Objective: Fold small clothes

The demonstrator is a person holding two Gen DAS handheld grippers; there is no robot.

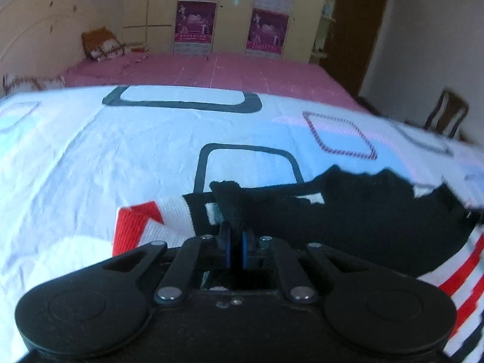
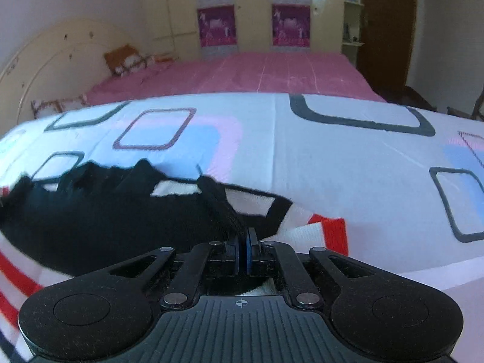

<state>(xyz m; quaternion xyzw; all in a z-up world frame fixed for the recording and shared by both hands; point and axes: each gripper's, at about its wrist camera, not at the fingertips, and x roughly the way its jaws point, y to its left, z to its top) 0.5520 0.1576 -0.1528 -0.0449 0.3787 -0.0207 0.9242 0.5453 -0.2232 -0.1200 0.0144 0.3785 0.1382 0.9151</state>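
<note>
Both the left gripper (image 1: pixel 237 243) and right gripper (image 2: pixel 242 240) are clamped on the black edge of the striped knit garment (image 1: pixel 363 220) lying ahead on the bedsheet (image 1: pixel 121 151), so folding looks barely begun.

matt knitted garment (image 1: pixel 363 220), smooth cotton sheet (image 1: pixel 121 151)

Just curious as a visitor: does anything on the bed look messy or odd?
Only the sweater: its black upper part lies bunched and uneven on the patterned sheet, each hand-held gripper pinching an edge.
</note>
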